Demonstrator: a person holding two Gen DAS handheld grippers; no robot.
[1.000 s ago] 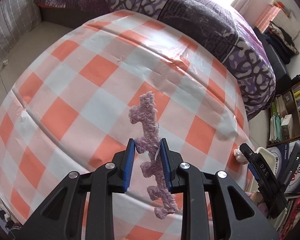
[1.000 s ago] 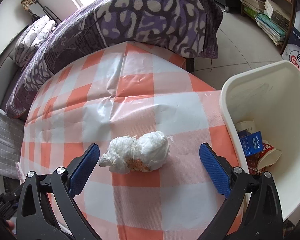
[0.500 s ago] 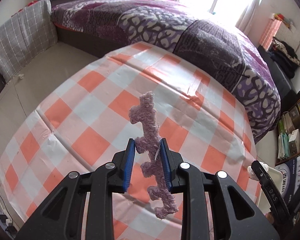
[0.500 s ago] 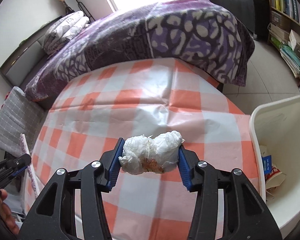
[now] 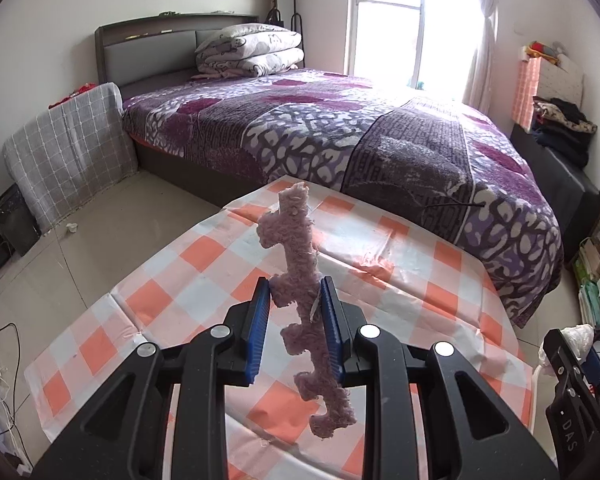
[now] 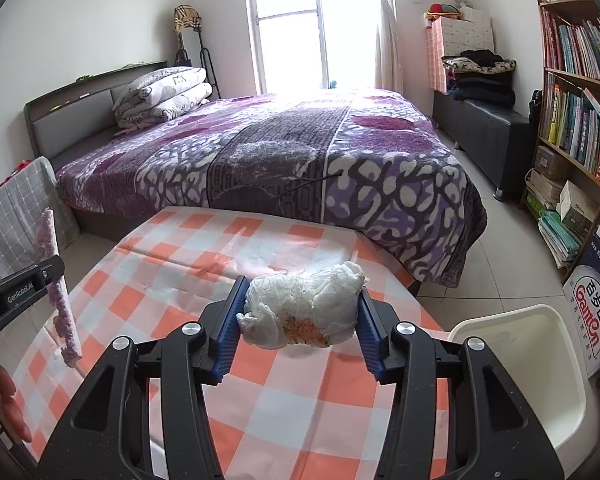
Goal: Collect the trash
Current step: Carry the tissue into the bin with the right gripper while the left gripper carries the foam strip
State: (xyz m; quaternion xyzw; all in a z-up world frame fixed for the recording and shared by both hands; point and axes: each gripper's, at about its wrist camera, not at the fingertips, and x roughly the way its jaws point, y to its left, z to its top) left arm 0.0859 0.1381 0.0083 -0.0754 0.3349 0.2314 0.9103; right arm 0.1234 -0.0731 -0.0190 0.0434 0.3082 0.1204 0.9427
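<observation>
Both scraps are off the checked table (image 6: pixel 260 400): the left gripper (image 5: pixel 296 320) clamps the pink foam strip (image 5: pixel 296 264), the right gripper (image 6: pixel 300 312) pinches the white wad (image 6: pixel 304 308), and only dropping them in the white bin (image 6: pixel 516 360) at near right seemingly remains.

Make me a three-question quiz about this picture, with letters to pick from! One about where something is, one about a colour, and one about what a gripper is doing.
1. Where is the white bin?
A. On the bed
B. On the floor beside the table's right edge
C. On the bookshelf

2. What colour is the foam strip in the left hand-held gripper?
A. Pinkish-purple
B. Green
C. Yellow

3. What is the right hand-held gripper doing?
A. Standing wide open, empty
B. Resting on the bed
C. Clamping a crumpled white wad

Answers:
B, the bin stands low at the checked tablecloth's right side.
A, the strip is fuzzy pinkish-purple.
C, both blue pads press the wad's sides.
</observation>
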